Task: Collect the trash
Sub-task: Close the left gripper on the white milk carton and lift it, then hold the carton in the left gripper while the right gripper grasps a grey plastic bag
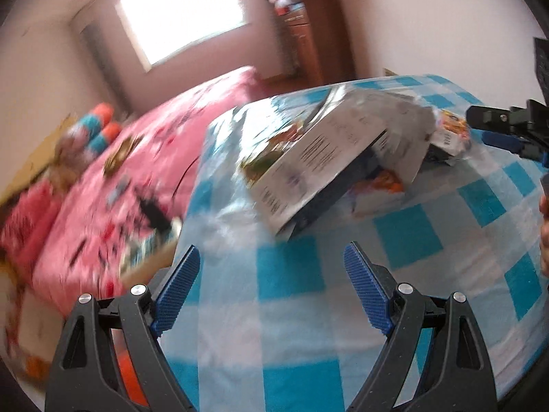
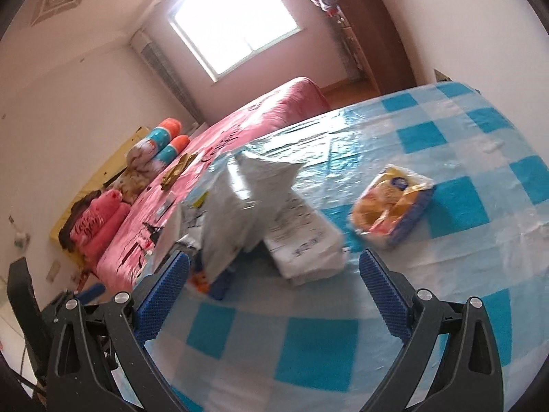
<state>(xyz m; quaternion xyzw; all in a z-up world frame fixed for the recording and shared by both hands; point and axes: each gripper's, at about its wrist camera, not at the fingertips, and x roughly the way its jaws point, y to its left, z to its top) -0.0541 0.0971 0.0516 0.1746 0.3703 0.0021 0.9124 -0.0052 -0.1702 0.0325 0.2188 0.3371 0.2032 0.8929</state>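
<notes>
The left claw [image 1: 271,288] stands wide with nothing between its blue pads, tilted down over the blue-checked worktop [image 1: 405,237]. Just ahead of it lies the trash: a white printed carton [image 1: 308,161], tipped on crumpled wrappers. The right claw [image 2: 274,295] is likewise wide and empty above the same cloth, with the white packaging heap [image 2: 254,206] close in front and a yellow snack packet [image 2: 391,206] lying apart to its right. Beyond the worktop's far edge runs a pink bed [image 2: 240,130]; a wooden wardrobe [image 2: 374,34] stands against the wall beside the window [image 2: 233,17].
</notes>
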